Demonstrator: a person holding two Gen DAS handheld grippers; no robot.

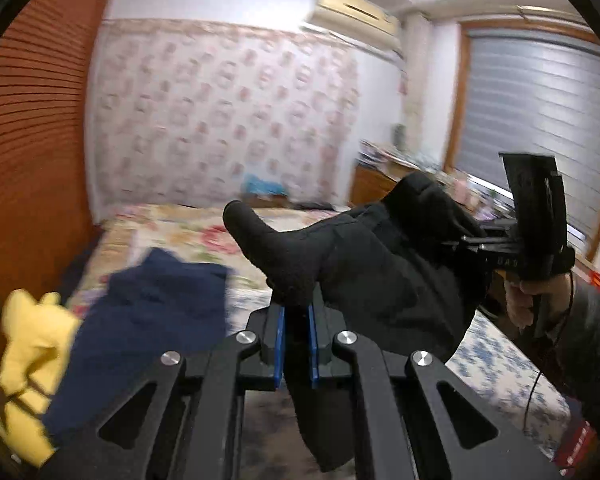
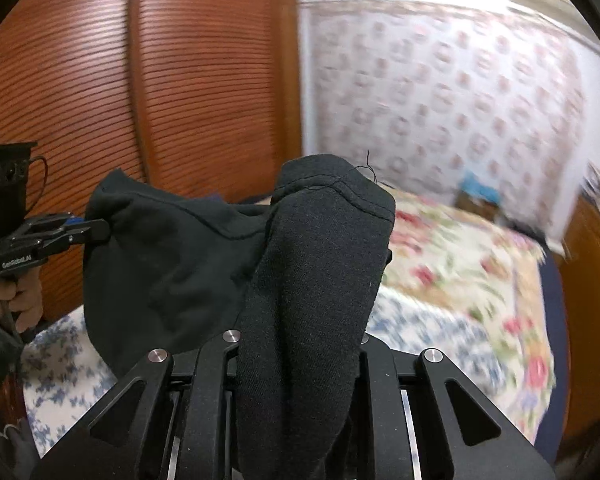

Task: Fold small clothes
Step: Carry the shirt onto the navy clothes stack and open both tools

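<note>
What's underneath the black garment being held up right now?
The black garment hangs from the left gripper and right gripper above the bed. Floral bedding shows below; the stretch directly under it is hidden by cloth.

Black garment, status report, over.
Left gripper shut on black garment; right gripper shut on its other end. Garment lifted clear of bed. Navy cloth and yellow cloth lie below.
</note>
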